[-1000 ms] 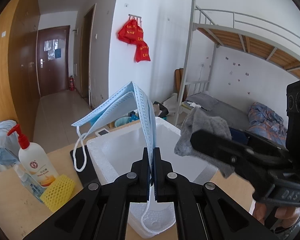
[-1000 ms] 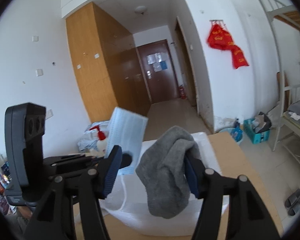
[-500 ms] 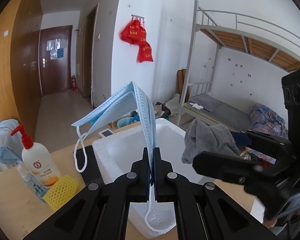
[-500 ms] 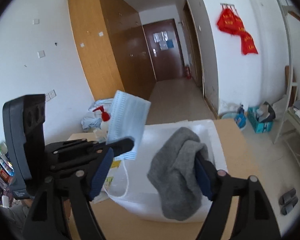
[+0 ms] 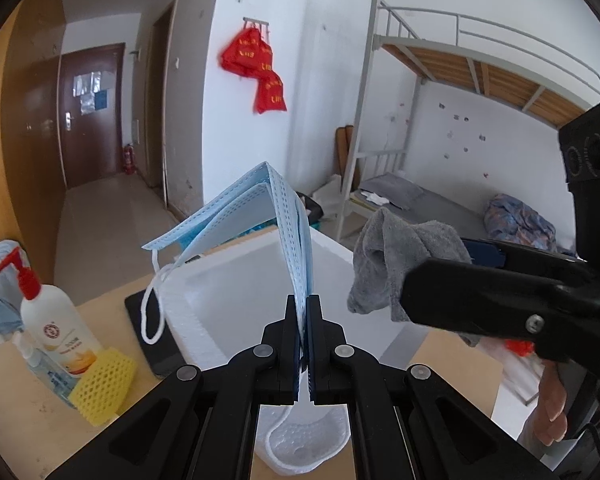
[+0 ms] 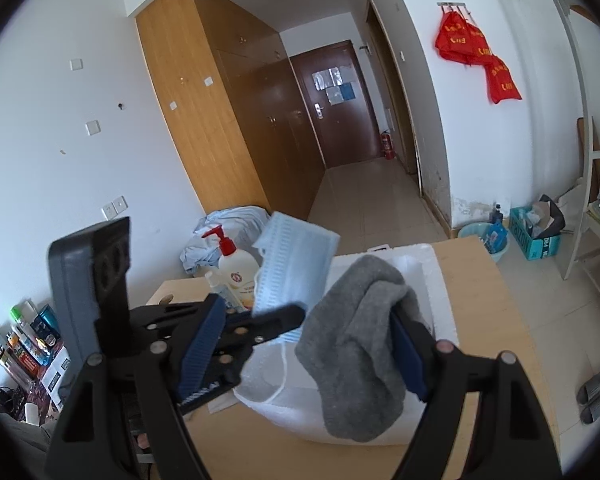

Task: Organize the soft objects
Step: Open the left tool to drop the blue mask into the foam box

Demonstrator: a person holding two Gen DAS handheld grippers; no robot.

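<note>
Since a second ago the right gripper [image 6: 300, 344] has spread its fingers wider; they now stand open, the grey sock [image 6: 364, 344] draped limp over the right finger above the white foam box [image 6: 436, 280]. Left gripper [image 5: 304, 312] is clamped tight on a pleated blue face mask [image 5: 260, 216], ear loops dangling, above the same box on the desk [image 6: 496, 292].

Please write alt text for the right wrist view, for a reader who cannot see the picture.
A grey sock hangs on one finger of the open right gripper, above a white foam box on a wooden table. Beside it, the left gripper holds up a blue face mask.
</note>
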